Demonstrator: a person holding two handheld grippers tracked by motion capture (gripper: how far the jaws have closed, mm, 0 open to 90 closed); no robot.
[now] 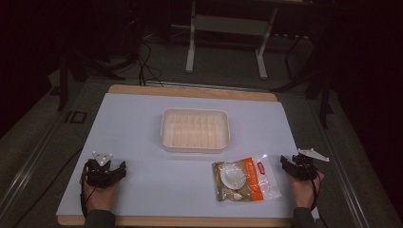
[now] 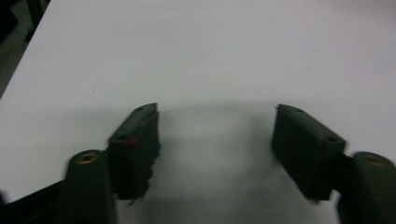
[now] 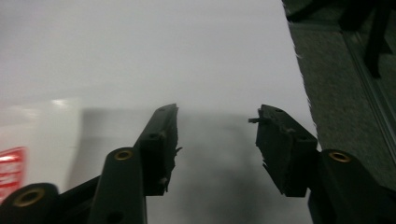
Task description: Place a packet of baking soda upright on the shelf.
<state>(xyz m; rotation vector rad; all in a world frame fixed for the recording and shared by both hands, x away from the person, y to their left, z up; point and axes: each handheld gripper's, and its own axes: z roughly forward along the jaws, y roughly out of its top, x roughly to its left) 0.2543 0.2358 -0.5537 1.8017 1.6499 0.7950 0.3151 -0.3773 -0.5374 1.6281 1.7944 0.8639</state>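
A cream plastic tray with a ribbed floor sits in the middle of the white sheet. A clear snack bag with orange print and pale contents lies flat at the front right. My left gripper rests at the front left, held in a hand, its jaws wide apart over bare sheet. My right gripper sits just right of the bag, near the sheet's right edge, also open with nothing between its jaws. A corner of the bag shows blurred at the left of the right gripper view.
The white sheet covers a wooden table top. Grey floor lies beyond the sheet's right edge. A white metal stand and dark cables are on the floor behind the table.
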